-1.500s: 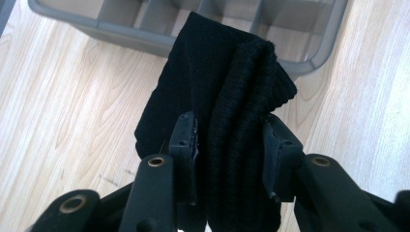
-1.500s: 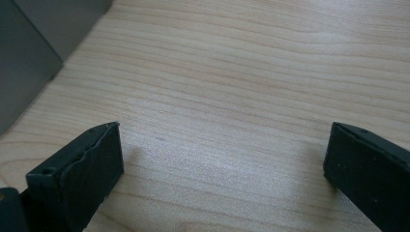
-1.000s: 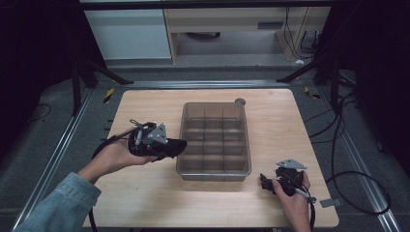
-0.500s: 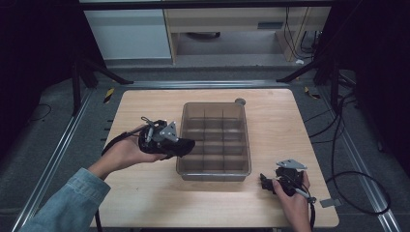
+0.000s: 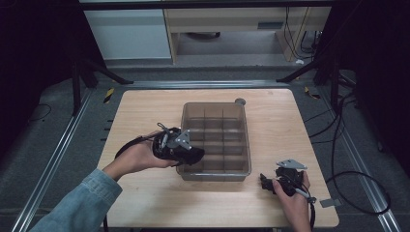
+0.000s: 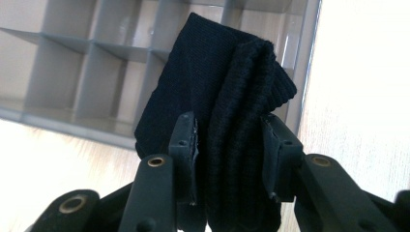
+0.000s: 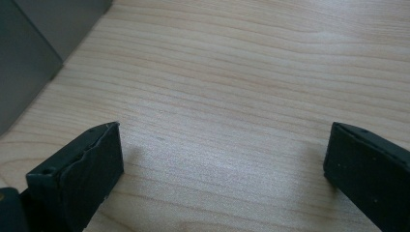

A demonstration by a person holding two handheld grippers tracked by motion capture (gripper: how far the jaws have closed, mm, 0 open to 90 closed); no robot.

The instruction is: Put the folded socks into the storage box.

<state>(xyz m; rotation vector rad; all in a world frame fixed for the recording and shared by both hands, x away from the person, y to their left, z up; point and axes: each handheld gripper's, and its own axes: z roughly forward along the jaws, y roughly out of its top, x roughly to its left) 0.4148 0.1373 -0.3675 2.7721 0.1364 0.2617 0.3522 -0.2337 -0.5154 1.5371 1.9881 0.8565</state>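
Table (image 5: 145, 111) brightly lit from above, surroundings dark; close views slightly soft, glare on wood

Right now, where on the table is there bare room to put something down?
Bare wood lies between the divided bin and the table's right edge, and along its far edge. The bin's left side is crowded: the left gripper holds a dark folded cloth there. The right gripper rests front right.

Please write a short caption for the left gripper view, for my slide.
Left tool grips a folded black knitted cloth above the grey divided box.
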